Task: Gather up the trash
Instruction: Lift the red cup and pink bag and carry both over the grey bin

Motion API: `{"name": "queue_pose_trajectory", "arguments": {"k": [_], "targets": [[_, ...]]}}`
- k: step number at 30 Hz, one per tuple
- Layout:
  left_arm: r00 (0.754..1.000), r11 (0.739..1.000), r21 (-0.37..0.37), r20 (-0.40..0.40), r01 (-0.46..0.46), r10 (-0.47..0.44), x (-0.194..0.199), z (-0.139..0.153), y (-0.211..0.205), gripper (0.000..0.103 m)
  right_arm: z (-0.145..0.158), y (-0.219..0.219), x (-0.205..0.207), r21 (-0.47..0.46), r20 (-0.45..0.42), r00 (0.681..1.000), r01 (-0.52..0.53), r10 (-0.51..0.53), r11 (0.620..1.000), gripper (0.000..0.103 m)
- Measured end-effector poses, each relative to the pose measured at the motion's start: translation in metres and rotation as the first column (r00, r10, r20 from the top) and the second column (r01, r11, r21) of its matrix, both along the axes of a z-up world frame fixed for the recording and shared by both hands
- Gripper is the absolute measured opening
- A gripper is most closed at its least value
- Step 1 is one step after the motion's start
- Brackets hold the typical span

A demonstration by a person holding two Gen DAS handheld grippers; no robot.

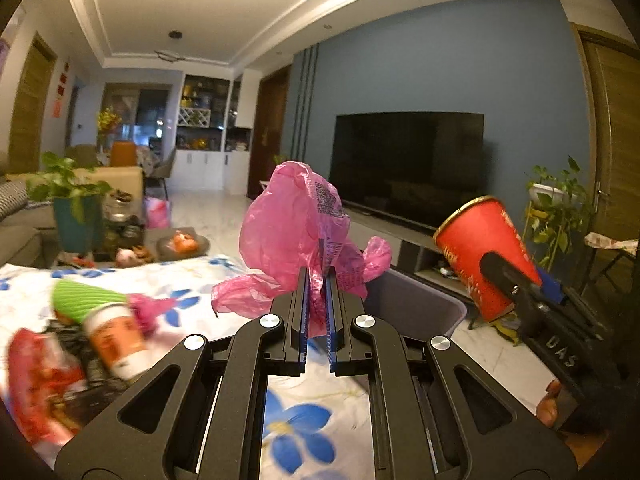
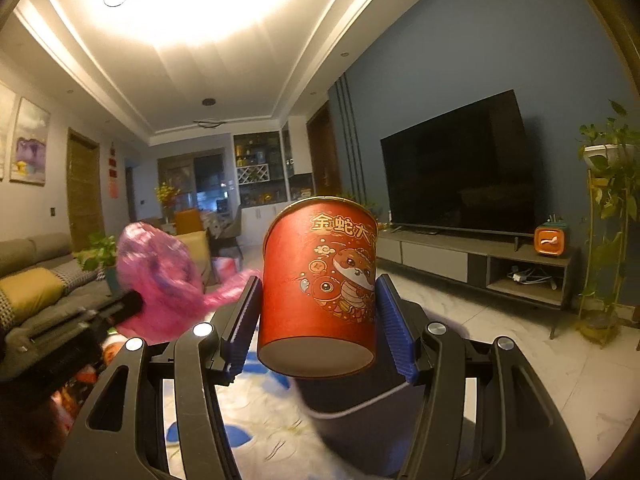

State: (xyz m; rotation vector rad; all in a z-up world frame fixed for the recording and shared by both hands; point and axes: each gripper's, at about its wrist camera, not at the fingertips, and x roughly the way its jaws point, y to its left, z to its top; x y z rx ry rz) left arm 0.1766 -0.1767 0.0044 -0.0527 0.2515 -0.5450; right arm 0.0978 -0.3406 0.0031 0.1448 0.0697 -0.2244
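**Living room, both grippers loaded over the bin**

Living room with a blue wall, a TV (image 1: pixel 408 168) and a floral-cloth surface (image 1: pixel 296 420) low in frame. We see a grey bin (image 1: pixel 416 304) at the surface's far edge, about 2 o'clock from the left gripper (image 1: pixel 317 300).

Left jaws are pressed nearly together, pinching a crumpled pink plastic bag (image 1: pixel 296 224). Only a thin fold sits between the pads, so the bag billows up and out above them. Left gripper points roughly level, slightly nose-down.

Right gripper (image 2: pixel 318 312) has its jaws spread wide around a red paper cup (image 2: pixel 320 288), pads pressing on both sides. Cup is tilted, base toward the camera and rim pointing away. In the left wrist view it hangs at 3 o'clock, past the bin's edge. A fingertip of the person's hand (image 1: pixel 550 404) shows under the right tool.

We judge both items are held clear of the surface to carry them to the bin, which sits just below the cup in the right wrist view.

More trash remains on the surface at 9 o'clock, blurred: a white-and-orange cup (image 1: pixel 116 340), a green item (image 1: pixel 84 300), red wrappers (image 1: pixel 40 384).
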Motion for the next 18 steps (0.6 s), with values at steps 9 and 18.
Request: {"name": "queue_pose_trajectory", "arguments": {"k": [9, 18], "targets": [[0.998, 0.998, 0.031, -0.043, 0.050, -0.049, 0.048, -0.019, -0.049, 0.007, -0.007, -0.030, 0.025, 0.019, -0.005, 0.999, 0.032, -0.032, 0.999, 0.057], [0.995, 0.995, 0.052, -0.066, 0.084, -0.081, 0.068, -0.034, -0.079, 0.007, -0.008, -0.044, 0.039, 0.038, -0.023, 0.999, 0.045, -0.044, 0.998, 0.057]]}}
